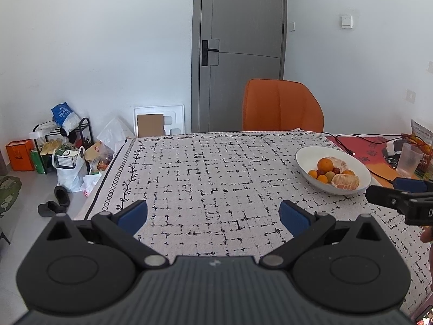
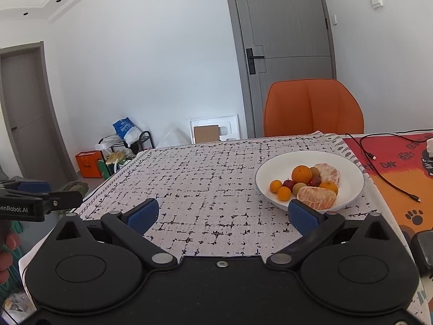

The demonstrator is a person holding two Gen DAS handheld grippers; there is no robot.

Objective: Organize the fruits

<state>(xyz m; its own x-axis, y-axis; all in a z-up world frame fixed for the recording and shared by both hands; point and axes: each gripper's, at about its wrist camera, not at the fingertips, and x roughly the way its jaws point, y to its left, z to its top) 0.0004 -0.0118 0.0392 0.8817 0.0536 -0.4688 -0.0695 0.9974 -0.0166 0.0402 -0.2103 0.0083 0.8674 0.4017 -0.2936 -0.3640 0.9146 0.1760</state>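
Note:
A white bowl (image 2: 349, 173) stands on the patterned tablecloth at the right and also shows in the left wrist view (image 1: 305, 154). It holds a large orange (image 2: 301, 174), two peeled citrus fruits (image 2: 316, 197), small oranges (image 2: 276, 186), small red fruits (image 2: 288, 183) and a green one (image 2: 299, 187). My left gripper (image 1: 213, 216) is open and empty above the cloth, left of the bowl. My right gripper (image 2: 224, 215) is open and empty, its right finger just in front of the bowl.
An orange chair (image 2: 314, 108) stands behind the table. A red-orange mat (image 2: 392, 168) with a black cable (image 2: 389, 181) lies to the right. A plastic cup (image 1: 410, 159) stands at the far right. Bags and a shoe rack (image 1: 62, 140) clutter the floor on the left.

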